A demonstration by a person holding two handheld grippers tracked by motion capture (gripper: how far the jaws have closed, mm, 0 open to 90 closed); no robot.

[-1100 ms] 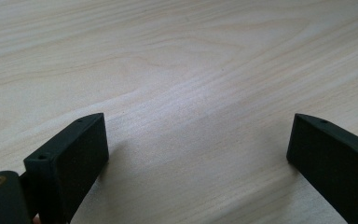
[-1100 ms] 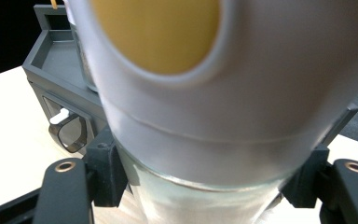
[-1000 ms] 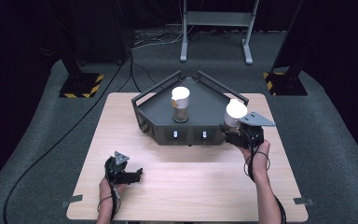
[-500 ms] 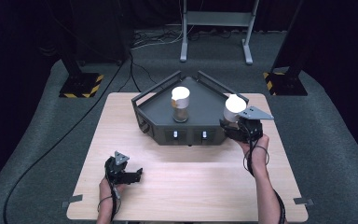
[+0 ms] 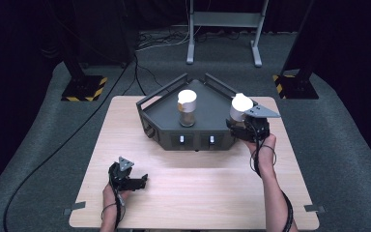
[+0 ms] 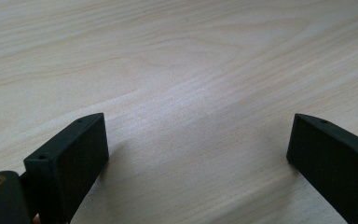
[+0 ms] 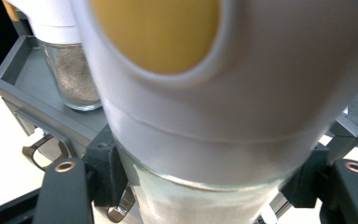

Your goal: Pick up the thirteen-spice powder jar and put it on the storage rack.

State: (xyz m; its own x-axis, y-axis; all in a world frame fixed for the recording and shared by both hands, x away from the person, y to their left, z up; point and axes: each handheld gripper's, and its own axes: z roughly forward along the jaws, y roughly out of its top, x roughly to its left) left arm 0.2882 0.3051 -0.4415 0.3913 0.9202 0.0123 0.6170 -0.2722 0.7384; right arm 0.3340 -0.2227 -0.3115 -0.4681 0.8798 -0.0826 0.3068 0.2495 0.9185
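Note:
A dark grey tray point(image 5: 160, 126) with raised rims stands at the middle back of the wooden table. On it stands a glass shaker point(image 5: 187, 108) with a white cap, holding dark grains point(image 7: 70, 70). My right gripper point(image 5: 241, 124) is shut on a second white-capped glass shaker point(image 5: 240, 105), held upright at the tray's right corner. In the right gripper view this shaker point(image 7: 223, 93) sits between the pads point(image 7: 103, 173), its cap showing a yellow top. My left gripper point(image 5: 144, 180) rests open on the table near the front left, nothing between its fingers point(image 6: 70, 158).
Bare wood point(image 6: 191, 70) lies under the left gripper. Stands with yellow-black striped bases point(image 5: 83, 89) and a metal frame point(image 5: 222, 34) sit on the dark floor behind the table. Cables point(image 5: 53, 154) run along the floor at the left.
The right gripper has carried its shaker a little to the left and farther back, toward the tray's corner. The left gripper has not moved.

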